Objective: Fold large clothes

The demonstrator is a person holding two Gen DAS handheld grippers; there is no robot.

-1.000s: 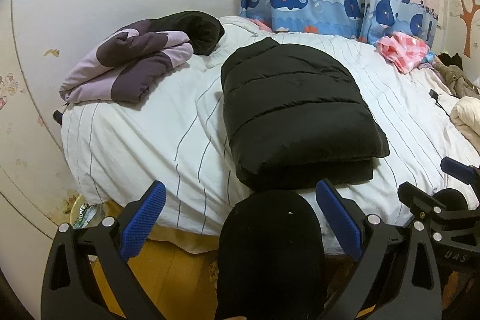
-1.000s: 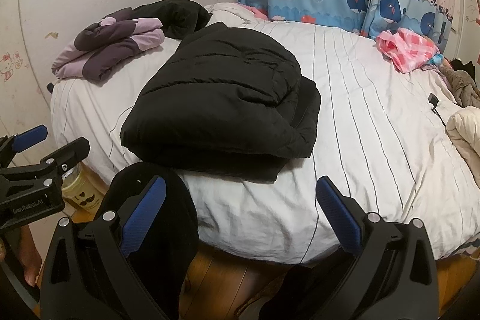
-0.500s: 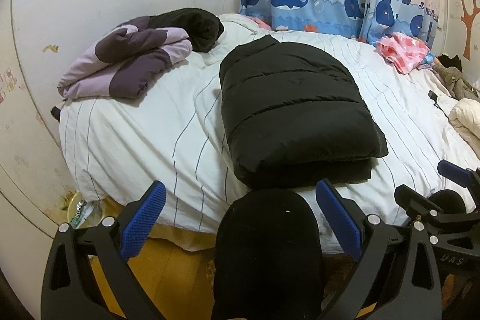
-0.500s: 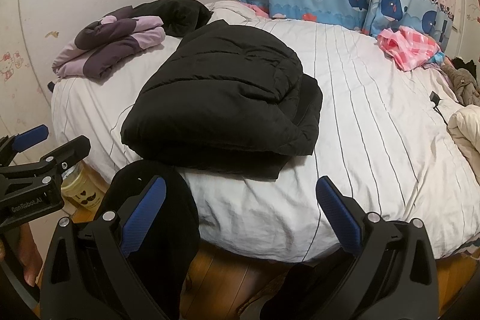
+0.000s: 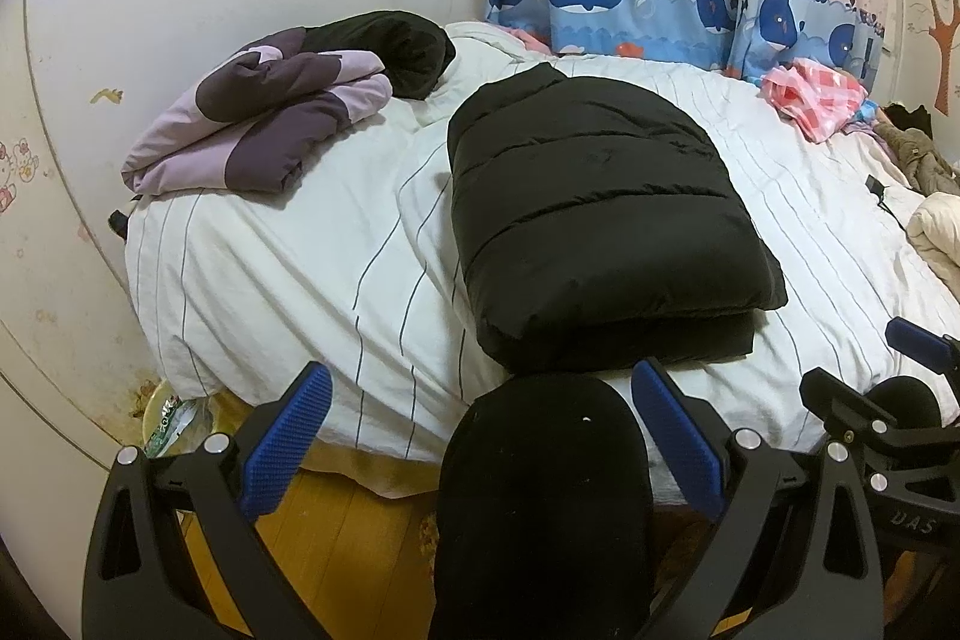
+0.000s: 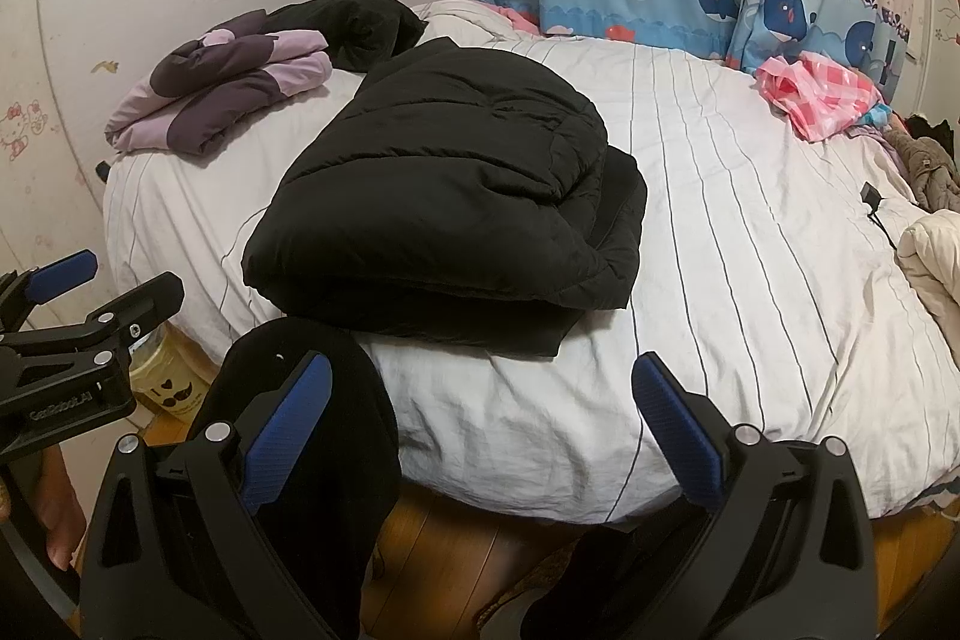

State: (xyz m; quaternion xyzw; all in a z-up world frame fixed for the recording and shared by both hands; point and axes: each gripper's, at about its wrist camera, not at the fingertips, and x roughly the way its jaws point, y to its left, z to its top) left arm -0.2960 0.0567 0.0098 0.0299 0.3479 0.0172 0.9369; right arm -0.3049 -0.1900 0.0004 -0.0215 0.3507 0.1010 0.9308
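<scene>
left claw: we're holding the left gripper off the near edge of the bed, jaws spread wide, gripping nothing
right claw: same deal, the right gripper is hanging released and empty just short of the mattress edge
jacket: the black puffer jacket is sitting straight ahead of the left claw, ahead and a bit left of the right one, already doubled into a chunky stack on the striped sheet
step: we're guessing this fold is basically done and we're standing back between garments
next move: probably we're going for another piece, maybe the purple jacket ahead-left near the headboard, or squaring up that lower layer poking out on the right side of the stack
hard to see: the black rounded thing between the left fingers is blocking the near bed edge, likely a clothed knee, can't say for sure
cut off: the beige bundle far right is running out of frame, and whatever's under the stack isn't showing
</scene>
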